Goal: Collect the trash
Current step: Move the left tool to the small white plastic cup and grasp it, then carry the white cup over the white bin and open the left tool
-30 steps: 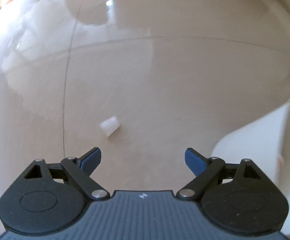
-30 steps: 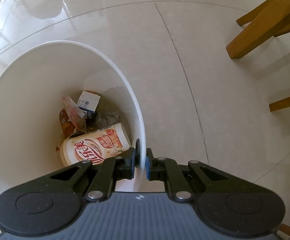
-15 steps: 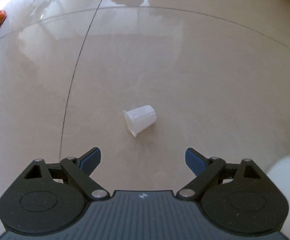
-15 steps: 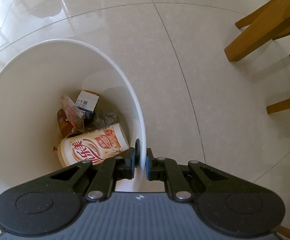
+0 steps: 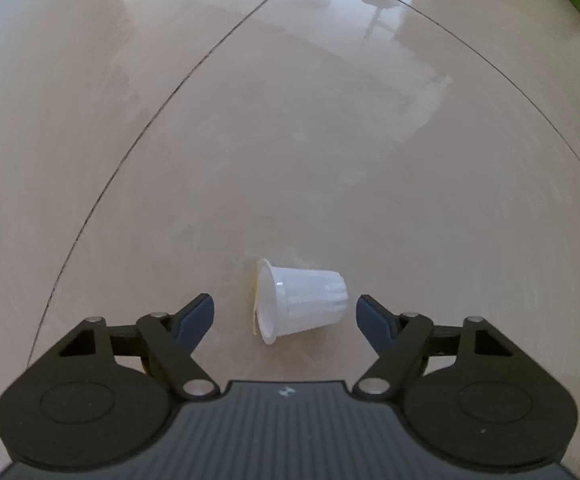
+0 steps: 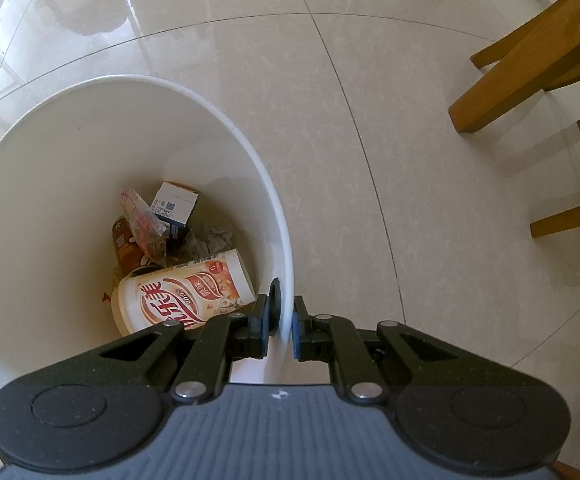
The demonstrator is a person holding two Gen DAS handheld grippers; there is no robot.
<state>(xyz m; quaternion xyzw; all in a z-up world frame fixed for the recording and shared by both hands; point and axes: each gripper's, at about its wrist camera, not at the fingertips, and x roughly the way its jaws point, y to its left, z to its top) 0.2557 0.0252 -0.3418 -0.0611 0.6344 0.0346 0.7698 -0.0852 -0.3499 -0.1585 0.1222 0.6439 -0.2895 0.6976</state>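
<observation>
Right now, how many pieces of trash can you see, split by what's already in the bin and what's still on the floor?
In the white round bin: 5
- large printed paper cup
- blue-and-white small carton
- clear crinkled wrapper
- brown cup
- grey crumpled paper
On the floor: 1
- small white ribbed plastic cup
Total: 6

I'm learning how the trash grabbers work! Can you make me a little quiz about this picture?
1. True or false: the small white cup stands upright on the floor.
2. What does the right gripper pinch? A) a chair leg B) the rim of the white bin C) a box
3. Fill in: the left gripper has its jaws either side of the cup, closing, not yet ____ it.

Key:
1. False, it lies on its side.
2. B
3. touching
</observation>
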